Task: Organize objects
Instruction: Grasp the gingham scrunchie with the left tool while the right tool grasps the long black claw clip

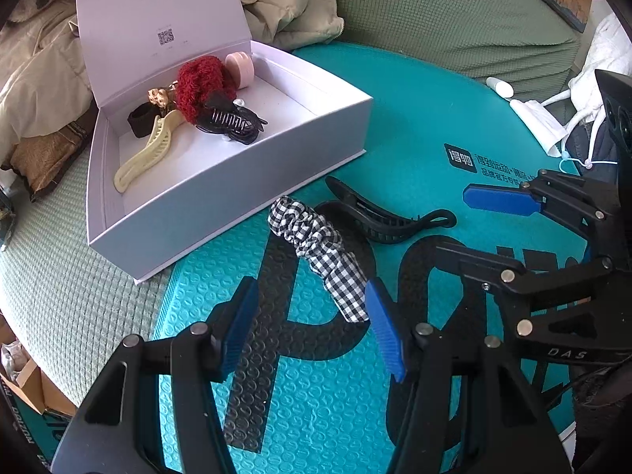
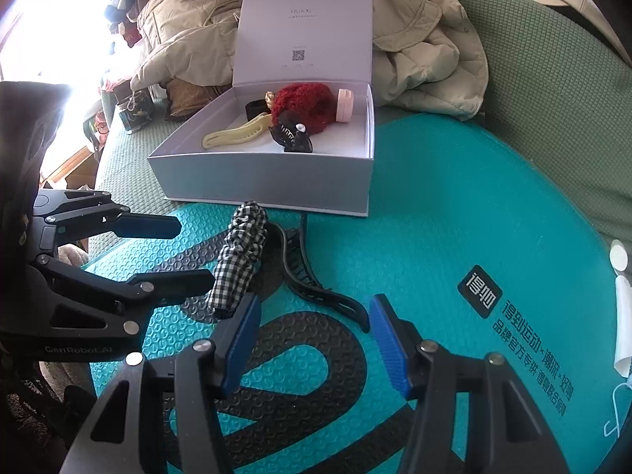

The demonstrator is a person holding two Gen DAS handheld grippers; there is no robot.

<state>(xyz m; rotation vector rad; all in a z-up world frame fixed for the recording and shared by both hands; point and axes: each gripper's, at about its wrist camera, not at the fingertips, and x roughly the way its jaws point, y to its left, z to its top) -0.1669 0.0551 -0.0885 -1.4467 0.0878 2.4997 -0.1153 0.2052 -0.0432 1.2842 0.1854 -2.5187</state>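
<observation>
A black-and-white checked scrunchie (image 1: 322,254) (image 2: 239,260) lies on the teal bubble mailer (image 1: 414,126), next to a long black hair clip (image 1: 379,217) (image 2: 312,280). An open white box (image 1: 245,181) (image 2: 260,179) holds a red fuzzy scrunchie (image 1: 199,83), a cream clip (image 1: 146,156), a black claw clip (image 1: 233,120), a pink round case (image 1: 241,69) and a black band. My left gripper (image 1: 312,326) is open just before the checked scrunchie's near end. My right gripper (image 2: 314,345) is open just short of the black clip's near end. Each gripper shows in the other view.
Beige jackets (image 1: 284,0) (image 2: 426,51) are piled behind the box on the green sofa cover (image 1: 454,12). A white tube (image 1: 499,87) and a face mask (image 1: 541,126) lie at the mailer's right edge. Cardboard boxes (image 1: 27,387) sit at the lower left.
</observation>
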